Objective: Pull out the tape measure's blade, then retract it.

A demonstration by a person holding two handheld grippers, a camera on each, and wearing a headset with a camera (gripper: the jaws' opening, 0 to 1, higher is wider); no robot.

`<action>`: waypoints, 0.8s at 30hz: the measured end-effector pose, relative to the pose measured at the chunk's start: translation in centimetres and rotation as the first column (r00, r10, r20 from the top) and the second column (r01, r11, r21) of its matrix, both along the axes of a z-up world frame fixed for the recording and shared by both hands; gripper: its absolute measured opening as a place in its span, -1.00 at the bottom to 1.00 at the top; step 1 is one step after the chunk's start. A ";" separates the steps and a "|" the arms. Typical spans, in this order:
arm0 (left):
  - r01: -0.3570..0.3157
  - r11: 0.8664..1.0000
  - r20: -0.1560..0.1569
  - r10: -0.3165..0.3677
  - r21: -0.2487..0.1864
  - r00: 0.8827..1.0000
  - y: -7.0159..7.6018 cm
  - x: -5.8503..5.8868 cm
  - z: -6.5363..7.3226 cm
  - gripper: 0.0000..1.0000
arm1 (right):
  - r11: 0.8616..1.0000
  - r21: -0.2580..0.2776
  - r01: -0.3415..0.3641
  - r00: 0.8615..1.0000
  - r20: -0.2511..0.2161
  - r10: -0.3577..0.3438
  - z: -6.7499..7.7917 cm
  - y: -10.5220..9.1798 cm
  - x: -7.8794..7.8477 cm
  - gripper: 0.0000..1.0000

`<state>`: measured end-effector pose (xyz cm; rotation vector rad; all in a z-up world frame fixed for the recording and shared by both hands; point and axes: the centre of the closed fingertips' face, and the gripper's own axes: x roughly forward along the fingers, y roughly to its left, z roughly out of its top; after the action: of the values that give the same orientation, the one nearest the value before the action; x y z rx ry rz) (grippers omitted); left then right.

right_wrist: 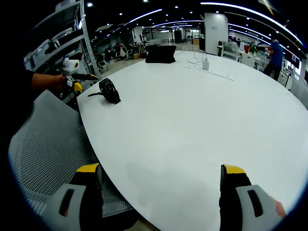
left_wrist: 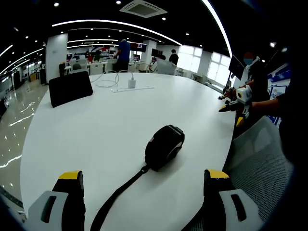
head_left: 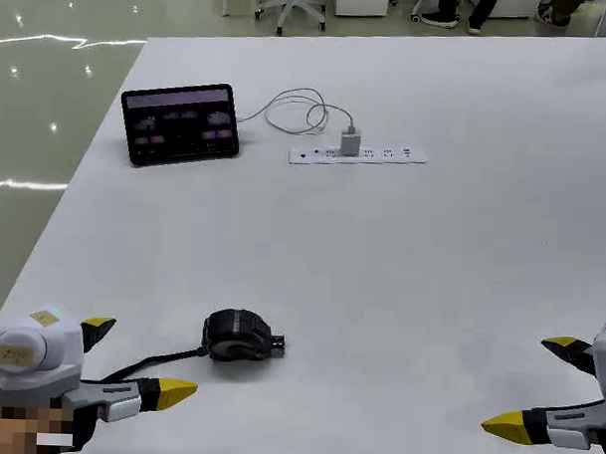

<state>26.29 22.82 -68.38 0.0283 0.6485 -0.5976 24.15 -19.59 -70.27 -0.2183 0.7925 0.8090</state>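
The left tongs [head_left: 144, 356] stand wide apart and empty, low over the near left edge of the surface [head_left: 381, 260]. The right tongs [head_left: 525, 384] are apart and empty too, at the near right, well apart from the work.

The tape measure [head_left: 239, 336] rests on the surface just ahead of the left tongs. It is black, with the blade fully in. Its strap [left_wrist: 118, 199] trails back between the left tongs' yellow tips. A small piece juts from the case on the side toward the right tongs, probably the blade's hook [head_left: 277, 346].

The case looks compact, hard and fairly dense, perhaps with a rubbery skin. It should take a firm clamp across its flanks without slipping or harm. The strap is limp and gives nothing to brace against. The hook is small and thin, so it likely needs a fine pinch from the right tongs while the left tongs hold the case. The blade is probably springy steel that snaps back, so it seems wise to ease it home.
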 end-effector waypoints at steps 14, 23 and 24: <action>0.055 0.997 -0.016 -0.054 0.055 0.998 -0.2 -0.1 -1.0 1.00 | 1.000 -0.003 -0.002 1.000 0.031 0.002 0.3 0.5 1.0 1.00; 0.104 0.994 -0.013 -0.103 0.032 0.995 -2.0 0.3 -0.9 1.00 | 0.999 0.018 -0.035 0.998 0.046 0.034 0.6 2.1 1.9 1.00; 0.108 0.994 -0.005 -0.108 0.032 0.994 -2.2 0.5 -0.8 1.00 | 0.999 0.020 -0.039 0.998 0.050 0.038 0.6 2.4 2.0 1.00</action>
<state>26.83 20.63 -69.13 0.0927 0.6631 -0.6917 26.15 -17.22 -69.64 -0.2348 0.7349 0.8446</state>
